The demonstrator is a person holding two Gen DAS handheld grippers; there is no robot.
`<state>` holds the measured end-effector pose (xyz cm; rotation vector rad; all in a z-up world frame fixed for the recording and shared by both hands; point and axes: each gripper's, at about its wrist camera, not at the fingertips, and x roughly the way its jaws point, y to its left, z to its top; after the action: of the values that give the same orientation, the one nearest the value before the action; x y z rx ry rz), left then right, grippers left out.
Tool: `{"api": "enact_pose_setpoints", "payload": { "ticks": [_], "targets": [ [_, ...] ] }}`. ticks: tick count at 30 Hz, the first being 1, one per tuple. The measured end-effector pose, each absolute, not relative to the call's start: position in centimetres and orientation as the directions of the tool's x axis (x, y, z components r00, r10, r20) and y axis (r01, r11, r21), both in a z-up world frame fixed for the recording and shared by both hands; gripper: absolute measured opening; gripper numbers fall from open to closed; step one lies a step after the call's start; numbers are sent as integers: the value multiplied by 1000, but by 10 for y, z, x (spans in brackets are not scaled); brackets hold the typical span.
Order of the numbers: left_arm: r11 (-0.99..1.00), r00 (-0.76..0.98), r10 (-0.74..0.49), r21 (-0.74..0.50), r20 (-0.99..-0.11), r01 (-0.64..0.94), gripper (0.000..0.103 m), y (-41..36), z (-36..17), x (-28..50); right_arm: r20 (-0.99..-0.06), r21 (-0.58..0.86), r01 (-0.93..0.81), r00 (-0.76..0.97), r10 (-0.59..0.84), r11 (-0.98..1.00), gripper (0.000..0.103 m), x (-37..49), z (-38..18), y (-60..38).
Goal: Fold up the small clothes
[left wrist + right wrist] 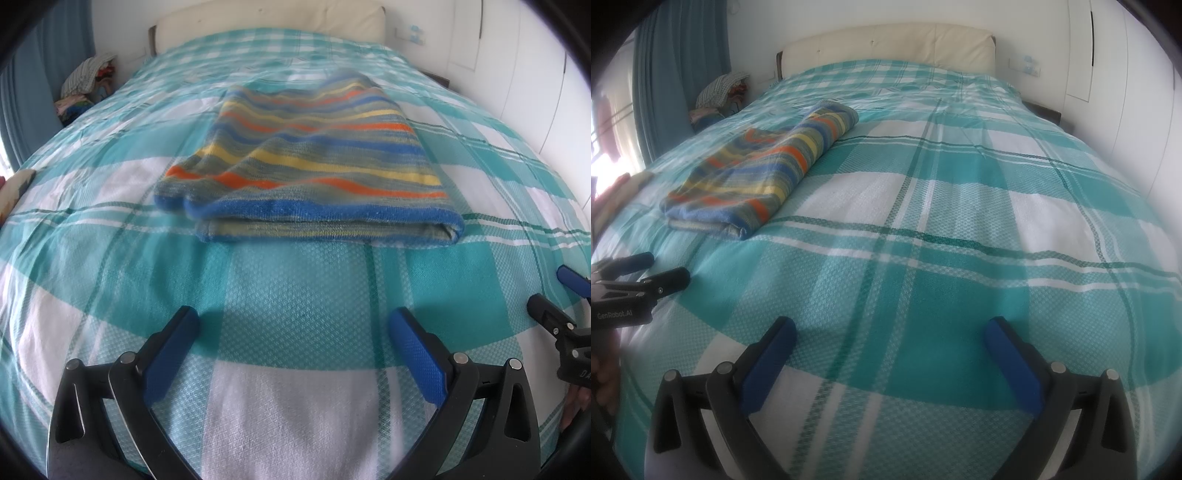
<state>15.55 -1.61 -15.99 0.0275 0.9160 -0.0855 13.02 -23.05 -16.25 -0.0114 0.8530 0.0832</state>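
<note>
A folded striped garment (306,158) in blue, orange, yellow and grey lies flat on the teal-and-white checked bedspread (295,288). In the left wrist view it sits straight ahead, beyond my left gripper (291,321), which is open and holds nothing. The right gripper's fingertips (546,295) show at that view's right edge. In the right wrist view the striped garment (764,166) lies to the far left, well away from my right gripper (890,330), which is open over bare bedspread (942,258). My left gripper (661,271) shows at the left edge, open.
A cream headboard (886,44) stands at the far end of the bed. A pile of clothes (720,92) sits at the left beside a teal curtain (672,62). White wardrobe doors (1126,74) run along the right. A patterned item (18,184) lies at the bed's left edge.
</note>
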Motion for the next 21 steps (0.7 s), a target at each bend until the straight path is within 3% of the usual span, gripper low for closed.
{"api": "enact_pose_setpoints", "payload": {
  "ticks": [21],
  "targets": [
    [995,605,-82,-34,-792,90,102,-12,-157,154,-752,23,-78,655,69,997,102,130,-162,-231]
  ]
}}
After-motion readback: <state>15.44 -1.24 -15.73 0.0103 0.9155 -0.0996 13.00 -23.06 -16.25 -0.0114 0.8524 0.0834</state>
